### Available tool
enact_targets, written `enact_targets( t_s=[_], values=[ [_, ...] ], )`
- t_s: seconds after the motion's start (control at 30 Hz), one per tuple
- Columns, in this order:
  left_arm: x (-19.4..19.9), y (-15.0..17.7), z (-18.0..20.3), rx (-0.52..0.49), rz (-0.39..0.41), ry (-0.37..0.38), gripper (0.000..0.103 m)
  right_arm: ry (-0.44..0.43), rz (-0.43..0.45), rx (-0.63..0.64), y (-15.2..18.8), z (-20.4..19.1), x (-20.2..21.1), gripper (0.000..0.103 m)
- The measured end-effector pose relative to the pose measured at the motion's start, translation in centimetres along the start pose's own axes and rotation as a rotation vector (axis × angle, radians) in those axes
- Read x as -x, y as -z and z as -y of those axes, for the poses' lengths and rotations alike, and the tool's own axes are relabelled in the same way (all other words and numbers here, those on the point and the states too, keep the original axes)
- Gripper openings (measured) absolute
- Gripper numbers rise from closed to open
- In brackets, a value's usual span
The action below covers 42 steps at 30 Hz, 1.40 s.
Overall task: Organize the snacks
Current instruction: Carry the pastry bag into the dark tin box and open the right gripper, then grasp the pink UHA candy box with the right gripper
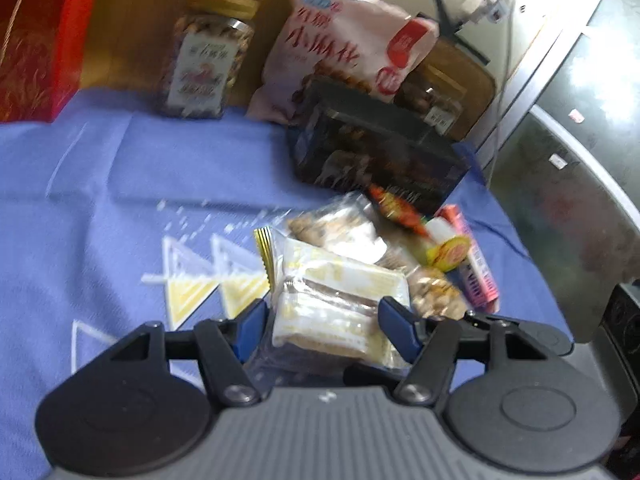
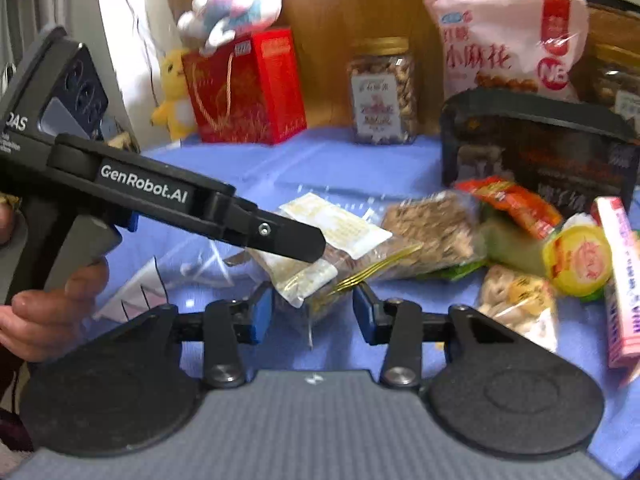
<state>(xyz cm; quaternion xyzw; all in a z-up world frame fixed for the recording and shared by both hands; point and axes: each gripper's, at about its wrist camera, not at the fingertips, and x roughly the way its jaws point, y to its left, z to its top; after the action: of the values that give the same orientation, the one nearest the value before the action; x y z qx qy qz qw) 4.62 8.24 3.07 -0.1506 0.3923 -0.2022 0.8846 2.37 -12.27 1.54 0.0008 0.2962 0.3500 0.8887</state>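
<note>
Snack packet (image 1: pixel 340 304) sits gripped between the left gripper (image 1: pixel 322 326) pads (tilted downward); right gripper (image 2: pixel 312 312) gapes narrowly, touching nothing.

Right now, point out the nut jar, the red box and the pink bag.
nut jar (image 2: pixel 382 96): right wrist view, on its label.
red box (image 2: pixel 256 88): right wrist view, on its front face.
pink bag (image 1: pixel 340 40): left wrist view, on its printed front.
</note>
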Motion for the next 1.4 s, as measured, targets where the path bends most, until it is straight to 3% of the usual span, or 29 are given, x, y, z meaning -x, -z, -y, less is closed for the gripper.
enact_targets(
  t_s=[0.17,0.37,0.6,0.73,0.8,0.93,1.07,1.23,1.4],
  values=[
    [0.2,-3.3,3.0,-0.083,0.064,0.020,0.063,0.022,0.116,-0.007,-1.9,2.0,2.1,0.046],
    [-3.2,-9.1,6.3,-0.140,0.122,0.059,0.063,0.114,0.234,-0.004,-4.9,6.2,3.4,0.047],
    [-9.6,-14.3,7.2,-0.121,0.141,0.043,0.063,0.207,0.245,-0.031,-8.2,11.8,1.2,0.049],
    [-12.6,-15.4,6.4,-0.100,0.124,-0.030,0.063,0.286,0.247,-0.050,-9.2,14.5,-0.4,0.051],
    [-13.1,-15.5,6.1,-0.096,0.112,-0.044,0.063,0.293,0.263,-0.090,-9.3,15.6,0.1,0.051],
    [-11.1,-14.3,6.0,-0.104,0.151,0.000,0.063,0.321,0.347,-0.139,-8.6,17.3,3.6,0.051],
    [-8.7,-12.4,6.5,-0.114,0.169,0.052,0.065,0.352,0.374,-0.246,-6.1,18.8,7.2,0.051],
    [-7.9,-9.1,7.0,-0.097,0.105,0.102,0.065,0.304,0.303,-0.345,-1.3,18.1,9.5,0.051],
    [-7.9,-6.2,8.2,-0.108,0.033,0.138,0.065,0.232,0.182,-0.323,2.2,15.2,9.0,0.051]
  ],
)
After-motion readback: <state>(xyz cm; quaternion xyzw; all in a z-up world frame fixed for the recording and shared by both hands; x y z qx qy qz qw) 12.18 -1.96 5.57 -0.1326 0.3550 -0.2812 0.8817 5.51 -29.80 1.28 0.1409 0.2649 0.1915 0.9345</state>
